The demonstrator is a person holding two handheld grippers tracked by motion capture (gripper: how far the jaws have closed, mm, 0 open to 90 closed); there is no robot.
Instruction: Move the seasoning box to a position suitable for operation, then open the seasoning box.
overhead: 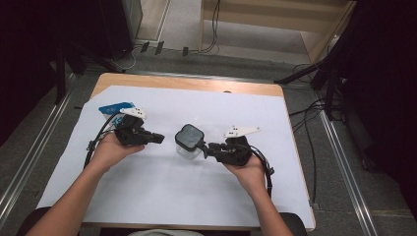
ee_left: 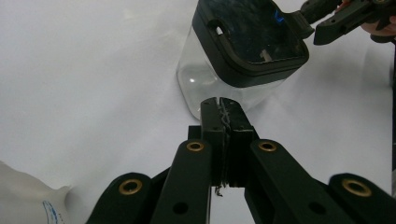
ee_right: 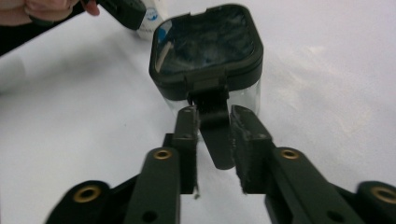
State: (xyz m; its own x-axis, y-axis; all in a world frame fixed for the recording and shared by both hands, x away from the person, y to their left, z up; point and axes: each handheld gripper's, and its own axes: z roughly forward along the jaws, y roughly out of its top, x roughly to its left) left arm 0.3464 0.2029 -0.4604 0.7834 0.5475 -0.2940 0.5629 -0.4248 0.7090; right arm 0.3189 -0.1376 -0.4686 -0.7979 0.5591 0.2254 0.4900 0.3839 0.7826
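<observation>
At the left of the high view the left gripper (overhead: 158, 139) lies in the person's left hand (overhead: 110, 150), its tip aimed at the jar and stopping a little short of it; its jaws are too small there to read, but the left gripper view shows the two black pads (ee_left: 223, 116) pressed flat together with nothing between them. Just behind that gripper, a blue and white pouch (overhead: 116, 107) lies partly hidden under its grey plate, and only a white corner of the pouch (ee_left: 28, 200) enters the left gripper view, so any print on it stays unreadable. Ahead of the left gripper's tip stands one clear square jar (overhead: 189, 142) with a dark lid (ee_left: 254, 37), upright on the white sheet (overhead: 162, 191) that covers the table; its contents cannot be made out through the reflections. On the jar's far side from the left gripper, the right gripper (overhead: 205, 148) rests in the right hand (overhead: 248, 169). The right gripper view shows what the high view hides: a black latch tab (ee_right: 215, 133) hangs from the lid's edge between the jaws, which stand narrowly apart on either side of it; whether the pads already press on the tab cannot be told. In all: two grippers, one jar, one pouch.
</observation>
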